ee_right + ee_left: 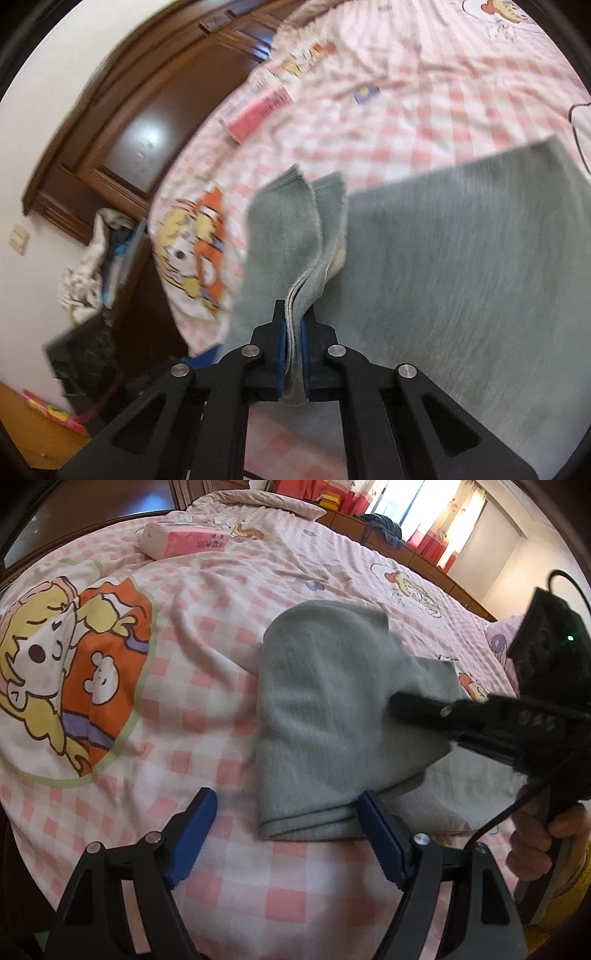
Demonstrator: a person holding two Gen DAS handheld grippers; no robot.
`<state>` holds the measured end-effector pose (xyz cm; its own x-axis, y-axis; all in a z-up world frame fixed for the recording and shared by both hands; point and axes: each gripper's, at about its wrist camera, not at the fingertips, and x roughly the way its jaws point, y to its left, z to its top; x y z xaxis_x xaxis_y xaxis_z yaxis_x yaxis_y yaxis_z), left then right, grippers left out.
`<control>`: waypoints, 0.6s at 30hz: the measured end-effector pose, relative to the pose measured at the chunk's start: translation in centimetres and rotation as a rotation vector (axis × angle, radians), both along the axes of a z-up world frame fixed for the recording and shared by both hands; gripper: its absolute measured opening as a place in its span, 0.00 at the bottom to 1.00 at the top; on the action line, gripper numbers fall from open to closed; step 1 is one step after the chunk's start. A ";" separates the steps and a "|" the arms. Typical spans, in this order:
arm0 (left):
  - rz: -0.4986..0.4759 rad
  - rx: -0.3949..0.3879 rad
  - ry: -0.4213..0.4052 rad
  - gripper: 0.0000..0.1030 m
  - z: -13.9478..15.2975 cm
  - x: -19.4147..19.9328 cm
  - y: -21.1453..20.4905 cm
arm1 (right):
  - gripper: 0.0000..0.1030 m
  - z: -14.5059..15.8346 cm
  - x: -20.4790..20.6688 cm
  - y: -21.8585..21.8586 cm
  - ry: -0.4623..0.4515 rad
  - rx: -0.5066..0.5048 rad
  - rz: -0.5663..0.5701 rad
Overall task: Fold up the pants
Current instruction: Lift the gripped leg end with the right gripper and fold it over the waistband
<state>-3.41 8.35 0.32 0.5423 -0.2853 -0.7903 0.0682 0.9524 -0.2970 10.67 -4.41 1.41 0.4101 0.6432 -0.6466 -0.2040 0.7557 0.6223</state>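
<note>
Grey-green pants lie folded on a pink checked bed sheet. My left gripper is open, low over the sheet at the near folded edge of the pants, blue pads apart; its right pad touches the fabric. The right gripper reaches in from the right over the pants, held by a hand. In the right wrist view my right gripper is shut on a bunched stack of pants layers, lifted above the rest of the pants.
A pink tissue pack lies at the far side of the bed. A dark wooden headboard and a bedside pile of clothes stand past the bed edge. A pillow and wooden cabinets sit beyond.
</note>
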 end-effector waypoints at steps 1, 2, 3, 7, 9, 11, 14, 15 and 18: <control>0.000 -0.010 -0.005 0.80 0.2 -0.2 0.1 | 0.06 0.8 -0.2 -0.3 -0.010 0.029 -0.003; -0.002 -0.019 -0.009 0.80 0.5 -0.4 0.2 | 0.06 1.3 -0.3 -0.5 -0.018 0.047 -0.005; -0.007 -0.028 -0.011 0.80 0.8 -0.7 0.2 | 0.06 2.3 -0.5 -0.7 -0.033 0.068 -0.008; -0.033 -0.042 -0.025 0.80 1.8 -1.5 -0.7 | 0.06 5.4 -1.1 -0.7 -0.080 0.095 -0.010; -0.050 -0.033 -0.033 0.80 2.3 -1.6 -1.5 | 0.06 7.1 -1.4 -0.5 -0.113 0.099 -0.002; -0.068 -0.021 -0.044 0.80 2.7 -1.7 -2.4 | 0.06 8.9 -1.9 -0.7 -0.155 0.094 0.002; -0.097 -0.017 -0.059 0.80 3.3 -1.9 -3.7 | 0.06 12.0 -3.0 -1.7 -0.225 0.084 -0.005; -0.099 -0.018 -0.061 0.80 3.5 -1.8 -4.0 | 0.06 12.8 -3.4 -2.0 -0.245 0.080 -0.008; -0.111 -0.047 -0.071 0.80 4.3 -1.2 -5.3 | 0.06 15.2 -4.1 -3.3 -0.299 0.061 -0.018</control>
<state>-4.64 3.08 4.62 0.5598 -0.3824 -0.7351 0.1948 0.9230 -0.3318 6.53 -7.74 16.59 0.5885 0.6680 -0.4554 -0.3720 0.7238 0.5811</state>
